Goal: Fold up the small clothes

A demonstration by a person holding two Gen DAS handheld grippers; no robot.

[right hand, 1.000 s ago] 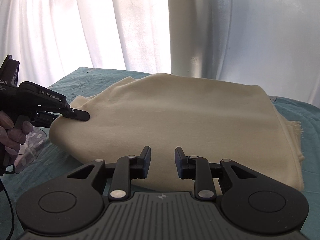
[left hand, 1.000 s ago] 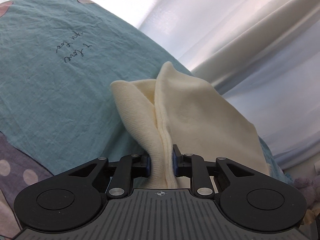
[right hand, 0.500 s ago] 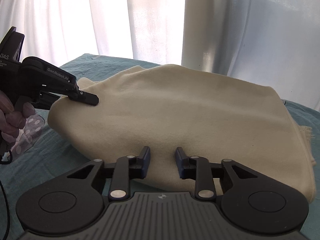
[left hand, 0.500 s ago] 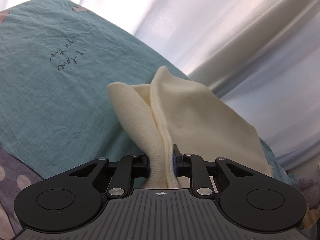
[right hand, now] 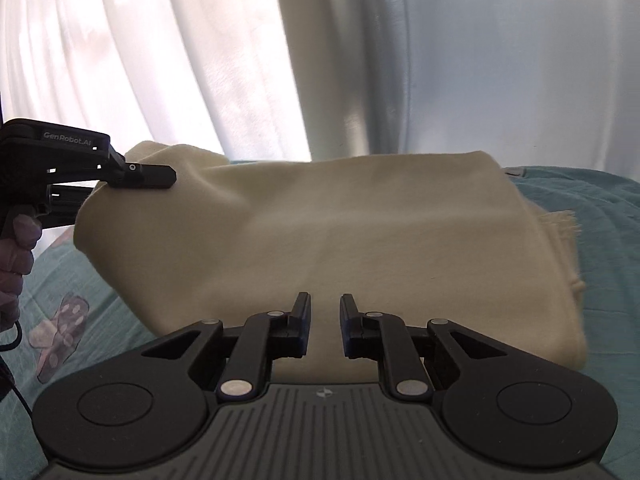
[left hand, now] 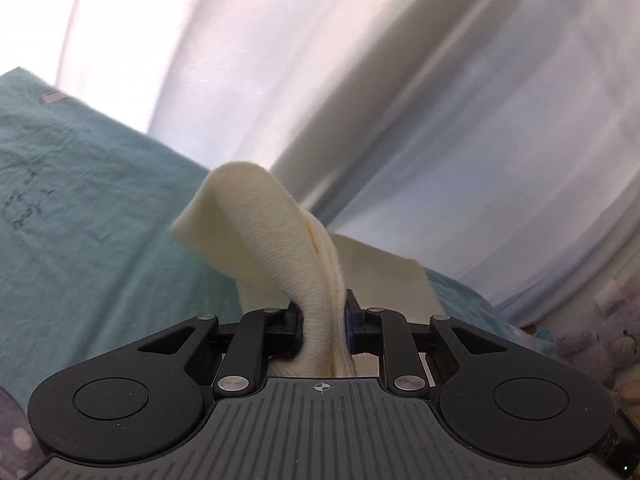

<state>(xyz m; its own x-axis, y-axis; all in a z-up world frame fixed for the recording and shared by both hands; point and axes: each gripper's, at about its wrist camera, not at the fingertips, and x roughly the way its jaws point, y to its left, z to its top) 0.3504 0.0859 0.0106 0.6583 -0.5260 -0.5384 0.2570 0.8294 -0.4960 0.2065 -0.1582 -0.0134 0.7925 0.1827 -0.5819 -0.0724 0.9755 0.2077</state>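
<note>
Writing on bedsheet (left hand: 24, 208): blurred, unreadable, left edge of frame.
Plush toy (left hand: 600, 344): cut off, right edge.
Hand (right hand: 16, 256): partly cropped, left edge.

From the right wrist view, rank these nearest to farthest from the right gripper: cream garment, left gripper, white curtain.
1. cream garment: directly ahead of the right gripper, its near edge at the open jaws.
2. left gripper: far left, clamped on the garment's raised corner.
3. white curtain: behind everything, beyond the bed.
</note>
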